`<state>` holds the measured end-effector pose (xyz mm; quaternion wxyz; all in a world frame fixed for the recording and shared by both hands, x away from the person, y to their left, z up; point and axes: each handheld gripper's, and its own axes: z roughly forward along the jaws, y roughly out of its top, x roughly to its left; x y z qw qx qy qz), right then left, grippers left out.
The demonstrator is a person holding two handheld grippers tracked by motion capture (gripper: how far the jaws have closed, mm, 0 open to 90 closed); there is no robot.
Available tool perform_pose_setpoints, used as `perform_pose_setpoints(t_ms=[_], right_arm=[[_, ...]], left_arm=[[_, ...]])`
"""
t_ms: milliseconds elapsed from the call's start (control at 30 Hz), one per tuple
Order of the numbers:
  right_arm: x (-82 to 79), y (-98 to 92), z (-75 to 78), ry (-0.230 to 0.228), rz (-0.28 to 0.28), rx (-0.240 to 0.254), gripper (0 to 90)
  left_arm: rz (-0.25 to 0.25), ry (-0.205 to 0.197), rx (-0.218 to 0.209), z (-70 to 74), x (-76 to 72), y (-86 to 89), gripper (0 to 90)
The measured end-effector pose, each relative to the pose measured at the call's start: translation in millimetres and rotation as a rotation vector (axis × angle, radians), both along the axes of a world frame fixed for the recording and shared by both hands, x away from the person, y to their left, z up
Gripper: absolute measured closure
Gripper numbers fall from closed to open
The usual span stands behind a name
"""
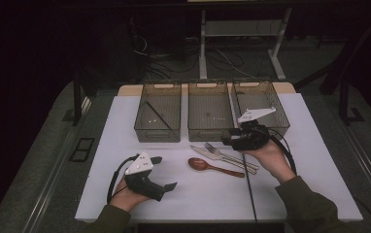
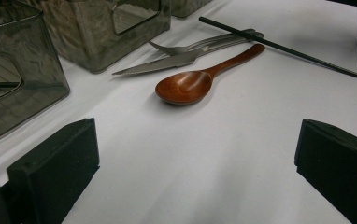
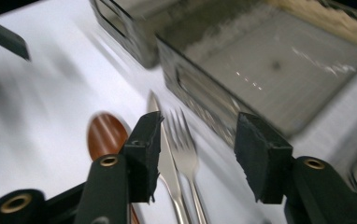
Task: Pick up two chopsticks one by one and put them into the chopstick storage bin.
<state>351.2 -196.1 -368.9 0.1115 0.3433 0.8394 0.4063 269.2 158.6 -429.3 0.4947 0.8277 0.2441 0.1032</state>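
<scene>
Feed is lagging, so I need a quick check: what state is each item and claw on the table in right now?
Left smoky plastic bin: holds one black chopstick.
Middle bin: empty.
Right bin: looks empty.
Brown wooden spoon: lying bowl-up on the white mat.
Steel knife: flat.
Steel fork: flat.
Second black chopstick: on mat.
Left claw: open, empty.
Right claw: open above the fork.

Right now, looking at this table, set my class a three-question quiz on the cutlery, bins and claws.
1. True or false: the wooden spoon lies inside a bin.
2. Which bin holds a black chopstick: A left bin, B middle, C right?
3. Which two pieces of cutlery lie beneath the right claw?

Key: 1 false, it lies on the white mat; 2 A; 3 the fork and the knife.
</scene>
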Motion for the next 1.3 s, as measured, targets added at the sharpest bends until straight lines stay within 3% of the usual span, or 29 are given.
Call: perform_pose_setpoints(t_ms=[167,333,533,933,1300], right_arm=[[-8.6,-19.9,-14.0,0.025,-0.058,-0.015,53.0],[-7.7,-31.3,-29.6,0.029,-0.128,-0.067,52.2],[0.8,-36.8,-49.8,0.094,-0.199,-0.08,52.8],[6.1,-32.5,-68.5,0.161,-0.228,-0.099,59.5],[8.1,-28.0,-73.2,0.164,-0.225,-0.122,70.5]], left_arm=[[0.001,0.003,0.003,-0.2,0.0,-0.3,0.0],[0.0,0.003,0.006,-0.3,0.0,-0.3,0.0],[-0.005,0.005,0.011,-0.6,-0.2,-0.3,0.0],[-0.009,0.006,0.012,-1.0,-0.3,-1.1,0.0],[-0.009,0.007,0.012,-1.0,-0.3,-1.0,0.0]])
